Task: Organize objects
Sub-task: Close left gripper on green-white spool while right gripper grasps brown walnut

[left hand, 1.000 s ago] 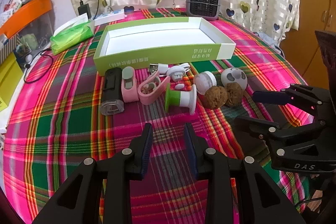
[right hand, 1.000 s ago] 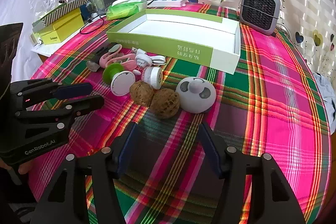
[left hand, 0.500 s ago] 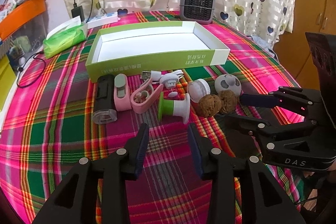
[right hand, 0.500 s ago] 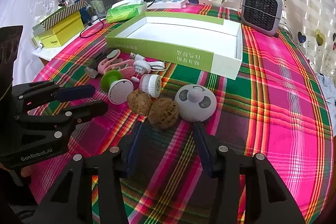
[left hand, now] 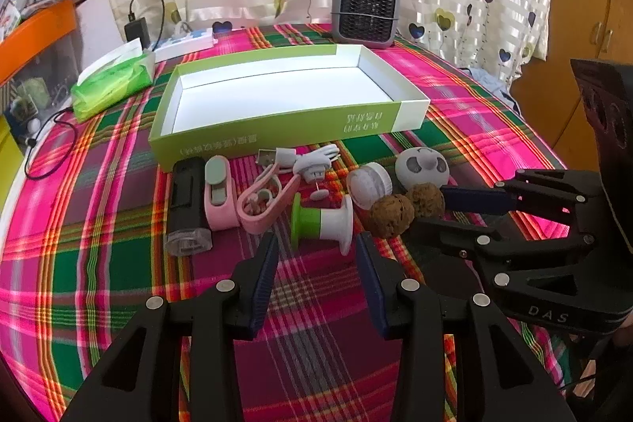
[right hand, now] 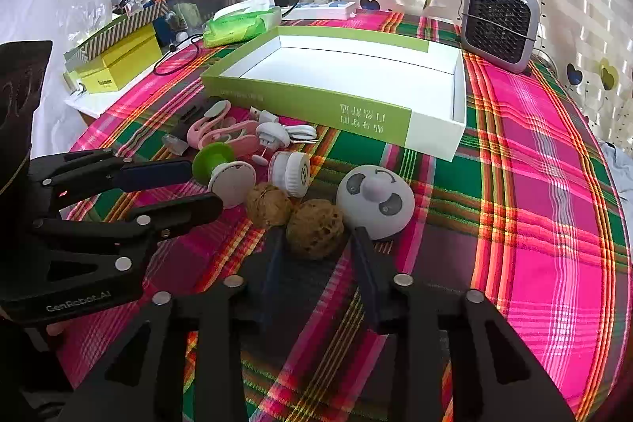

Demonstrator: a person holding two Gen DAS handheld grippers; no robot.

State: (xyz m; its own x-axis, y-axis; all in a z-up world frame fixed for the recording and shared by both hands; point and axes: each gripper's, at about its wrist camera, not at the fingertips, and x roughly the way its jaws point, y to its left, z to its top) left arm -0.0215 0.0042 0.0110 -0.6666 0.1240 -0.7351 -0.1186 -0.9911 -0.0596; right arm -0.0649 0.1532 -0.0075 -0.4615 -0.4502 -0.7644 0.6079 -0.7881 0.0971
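Note:
A row of small items lies on the plaid cloth in front of an empty green and white box [left hand: 277,133] [right hand: 308,101]. My left gripper [left hand: 316,248] [right hand: 205,186] is open and its jaws are still opening. A green and white spool [left hand: 322,222] [right hand: 225,173] lies just beyond its tips, untouched. My right gripper [right hand: 316,238] [left hand: 431,210] is closing with a brown walnut [right hand: 314,234] [left hand: 425,198] between its fingers. A thin gap shows on each side of the walnut. A second walnut [right hand: 269,204] [left hand: 389,216] lies to its left.
The row also holds a black device [left hand: 186,204], two pink clips [left hand: 265,200], a white charger cable [left hand: 312,161], a white cap [left hand: 370,184] and a grey panda-faced puck [right hand: 376,200]. A grey heater [left hand: 366,12] stands behind the box and a green tissue pack [left hand: 112,82] to the left.
The left gripper's jaws have spread wider. The right gripper's jaws have narrowed around the walnut. Both hands have stayed nearly in place.

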